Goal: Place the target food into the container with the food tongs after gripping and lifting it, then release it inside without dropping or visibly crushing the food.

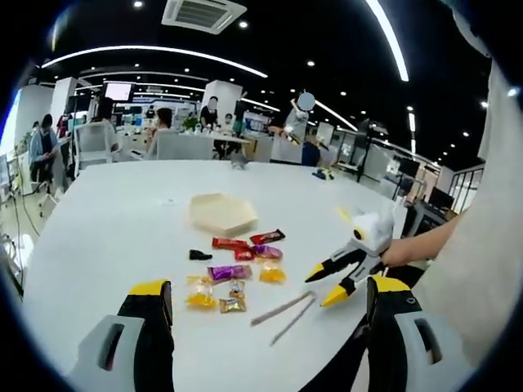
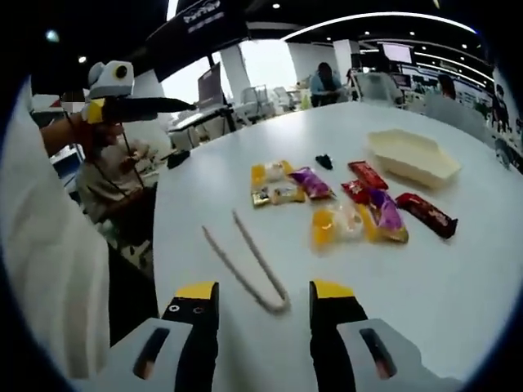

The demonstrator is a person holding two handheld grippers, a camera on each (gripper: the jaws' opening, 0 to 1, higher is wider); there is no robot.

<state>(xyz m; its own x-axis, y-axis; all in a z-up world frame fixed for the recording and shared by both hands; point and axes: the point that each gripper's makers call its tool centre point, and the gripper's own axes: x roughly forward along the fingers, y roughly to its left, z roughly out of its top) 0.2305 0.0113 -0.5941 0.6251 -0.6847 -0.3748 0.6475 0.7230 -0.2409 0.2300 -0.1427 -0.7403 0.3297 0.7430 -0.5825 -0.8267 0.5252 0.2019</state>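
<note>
Thin pale food tongs (image 2: 249, 261) lie flat on the white table (image 2: 458, 278), their joined end between my right gripper's (image 2: 263, 292) open jaws. In the left gripper view the right gripper (image 1: 323, 287) hovers open just right of the tongs (image 1: 282, 314). Wrapped snacks lie in a loose cluster: a purple one (image 2: 310, 181), a red one (image 2: 368, 173), a yellow one (image 2: 323, 229). Beyond them sits the beige hexagonal container (image 2: 413, 155), also seen past the snacks (image 1: 222, 212). My left gripper (image 1: 270, 286) is held wide open above the near table edge, holding nothing.
A small black object (image 1: 199, 255) lies left of the snacks. A person's sleeve (image 1: 482, 245) fills the right side. Desks, chairs and seated people (image 1: 163, 122) stand beyond the table's far edge. The left gripper (image 2: 122, 102) is held high at the upper left.
</note>
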